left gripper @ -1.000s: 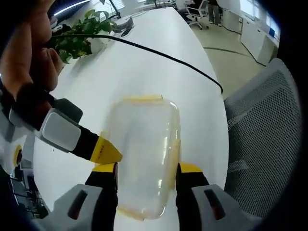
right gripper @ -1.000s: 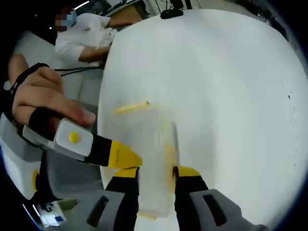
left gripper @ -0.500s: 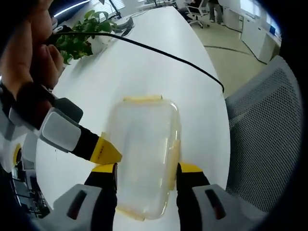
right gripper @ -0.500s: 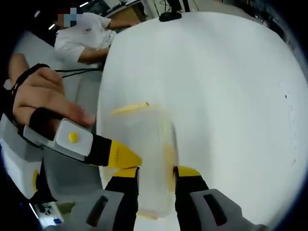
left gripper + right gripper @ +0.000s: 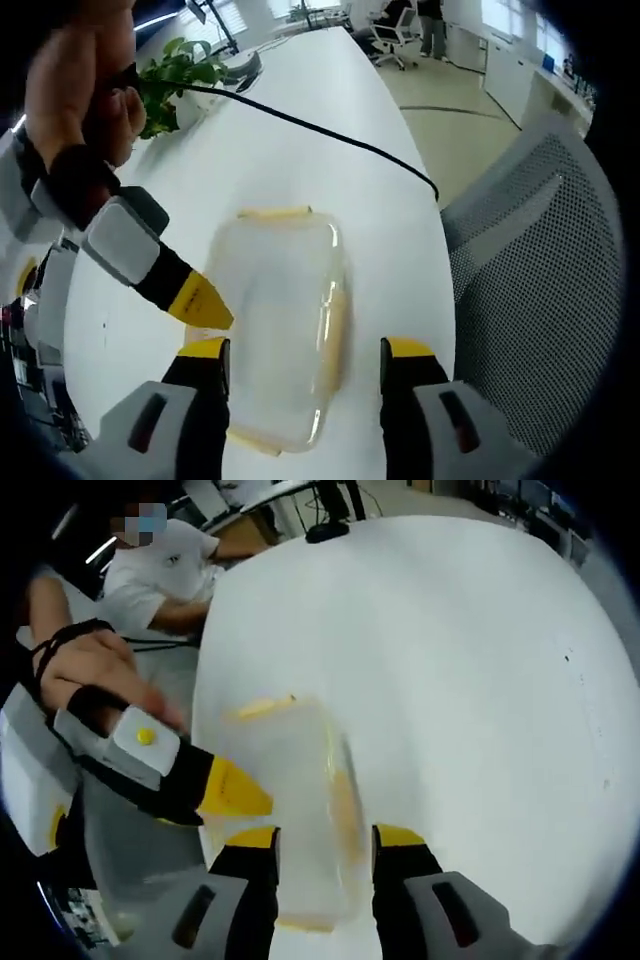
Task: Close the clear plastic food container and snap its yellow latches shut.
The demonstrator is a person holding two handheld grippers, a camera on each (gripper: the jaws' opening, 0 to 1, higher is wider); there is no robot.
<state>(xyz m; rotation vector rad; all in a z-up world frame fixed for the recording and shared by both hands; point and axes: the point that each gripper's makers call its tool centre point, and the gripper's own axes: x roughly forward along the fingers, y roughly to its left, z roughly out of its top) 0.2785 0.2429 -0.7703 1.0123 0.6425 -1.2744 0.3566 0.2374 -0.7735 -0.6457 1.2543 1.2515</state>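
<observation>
The clear plastic container [image 5: 280, 320] lies on the white table [image 5: 300, 110] with its lid on. A yellow latch [image 5: 272, 213] shows at its far end and another [image 5: 335, 320] along its right side. My left gripper [image 5: 305, 350] straddles the near end, open, with a gap at the right jaw. The right gripper's yellow fingertip [image 5: 198, 300] meets the container's left edge. In the right gripper view the container [image 5: 300, 810] sits between the open jaws of my right gripper [image 5: 313, 835]. The left gripper's fingertip [image 5: 232, 790] comes in from the left.
A potted plant [image 5: 175, 85] stands at the table's far left. A black cable [image 5: 330, 135] runs across the table. A grey mesh chair [image 5: 540, 280] is close on the right. A person in a white shirt [image 5: 165, 570] sits beyond the table's left edge.
Both pairs of jaws have spread apart and no longer press the container's sides. The views have drawn back a little, and the container stays on the table.
</observation>
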